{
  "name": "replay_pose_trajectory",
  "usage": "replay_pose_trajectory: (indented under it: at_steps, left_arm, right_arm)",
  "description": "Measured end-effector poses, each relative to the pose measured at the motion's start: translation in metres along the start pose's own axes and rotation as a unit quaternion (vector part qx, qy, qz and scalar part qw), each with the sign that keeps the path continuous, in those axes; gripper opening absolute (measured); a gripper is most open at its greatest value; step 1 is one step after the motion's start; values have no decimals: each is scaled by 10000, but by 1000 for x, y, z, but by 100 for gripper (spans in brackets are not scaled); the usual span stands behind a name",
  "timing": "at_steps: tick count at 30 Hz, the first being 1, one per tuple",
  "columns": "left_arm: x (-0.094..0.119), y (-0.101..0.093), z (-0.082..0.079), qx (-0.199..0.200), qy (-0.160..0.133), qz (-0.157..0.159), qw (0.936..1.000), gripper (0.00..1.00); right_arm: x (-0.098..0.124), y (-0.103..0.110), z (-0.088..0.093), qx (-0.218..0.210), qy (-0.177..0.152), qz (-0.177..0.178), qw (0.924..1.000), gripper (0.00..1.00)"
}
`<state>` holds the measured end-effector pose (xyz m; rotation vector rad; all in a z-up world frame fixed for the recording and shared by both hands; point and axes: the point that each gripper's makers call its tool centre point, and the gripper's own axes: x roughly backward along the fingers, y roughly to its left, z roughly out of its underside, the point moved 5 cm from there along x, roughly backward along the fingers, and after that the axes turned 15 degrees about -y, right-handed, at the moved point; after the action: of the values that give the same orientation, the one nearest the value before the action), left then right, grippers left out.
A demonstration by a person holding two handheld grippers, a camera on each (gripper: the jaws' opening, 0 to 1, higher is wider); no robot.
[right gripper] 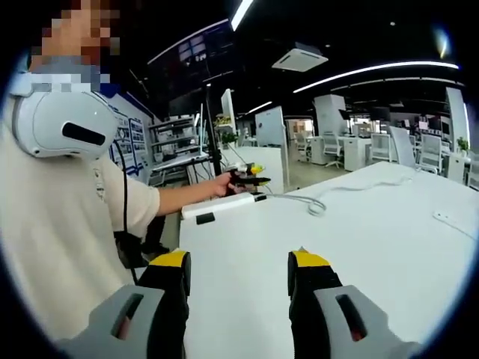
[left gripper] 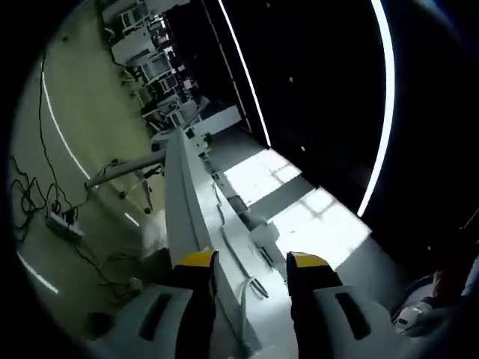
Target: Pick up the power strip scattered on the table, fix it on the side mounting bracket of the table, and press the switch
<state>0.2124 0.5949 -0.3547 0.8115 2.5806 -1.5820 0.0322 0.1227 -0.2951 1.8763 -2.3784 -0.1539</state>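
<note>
In the right gripper view a long white power strip (right gripper: 221, 205) lies at the far left corner of the white table (right gripper: 374, 247), and its white cable (right gripper: 316, 204) loops off to the right. A person's hand holds my left gripper (right gripper: 248, 179) just above the strip's far end. My right gripper (right gripper: 239, 262) hovers open over the near part of the table, nothing between its yellow-tipped fingers (right gripper: 308, 259). The left gripper view is rolled and looks along the table's white side (left gripper: 179, 202). There my left gripper (left gripper: 251, 262) stands open and a white cable (left gripper: 245, 292) lies below it.
The person (right gripper: 67, 224) stands at the table's left edge. A small white object (right gripper: 451, 219) lies on the table at the right. On the floor lie black cables (left gripper: 30, 196) and another power strip (left gripper: 64, 225). Desks and chairs (right gripper: 415, 153) stand farther back.
</note>
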Motion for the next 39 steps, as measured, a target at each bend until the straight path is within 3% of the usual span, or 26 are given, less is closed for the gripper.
replay_pose_trajectory:
  at_steps: [3, 7, 11, 14, 18, 23, 31, 39]
  left_arm:
    - [-4, -16, 2, -238, 55, 76, 9997, 41]
    - [-6, -52, 9, -652, 95, 351, 9972, 41]
    - [-7, -70, 9, -1080, 172, 376, 9933, 41]
    - [-8, -86, -1, -1454, 97, 500, 9881, 41]
    - [-11, -107, -16, -1608, -47, 739, 9842, 42]
    - [-10, -141, -21, -1816, -136, 917, 9790, 47]
    - [13, -180, -30, -2117, -390, 1038, 9710, 51]
    - [46, -220, -8, -2434, -578, 1083, 9621, 51]
  right_arm:
    - [1, -1, 1, -8, -27, 14, 10000, 48]
    - [0, -1, 1, -14, -54, -14, 10000, 48]
    - [-1, -2, -1, 11, -104, -29, 9999, 48]
    - [-2, -4, -3, 57, -155, -1, 9999, 48]
    - [-1, -5, -4, 84, -195, -5, 9998, 48]
    - [-1, -1, -4, 99, -249, -54, 9996, 48]
    - [9, 6, -10, 178, -427, -68, 9989, 48]
    - [26, 14, -16, 310, -621, 26, 9976, 48]
